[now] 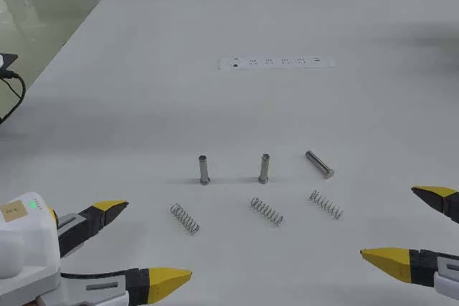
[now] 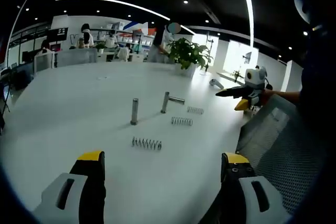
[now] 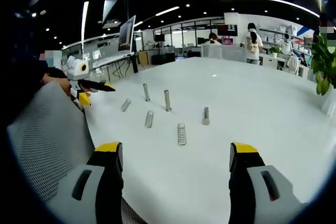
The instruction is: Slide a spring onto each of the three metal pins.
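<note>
Springs lie flat on the table [image 1: 143, 91], one just in front of each pin and apart from it: left spring [image 1: 185, 218], middle spring [image 1: 267, 211] and right spring [image 1: 325, 204], all slanting far-left to near-right in the head view. The left pin [image 1: 204, 169] and middle pin [image 1: 264, 168] stand upright, while the right pin [image 1: 319, 164] lies on its side with the same slant. The left gripper [image 1: 154, 240] and right gripper [image 1: 390, 222] hover nearer the person, both spread wide and empty.

Metal pins [image 1: 204, 169] [image 1: 264, 168] [image 1: 319, 163]: three are counted on the counter [image 1: 143, 91]. Springs [image 1: 185, 218] [image 1: 267, 211] [image 1: 325, 204]: three are counted. Power strip [image 1: 277, 62]: one is counted. Tongs [image 1: 158, 239] [image 1: 388, 221]: two pairs are counted.
</note>
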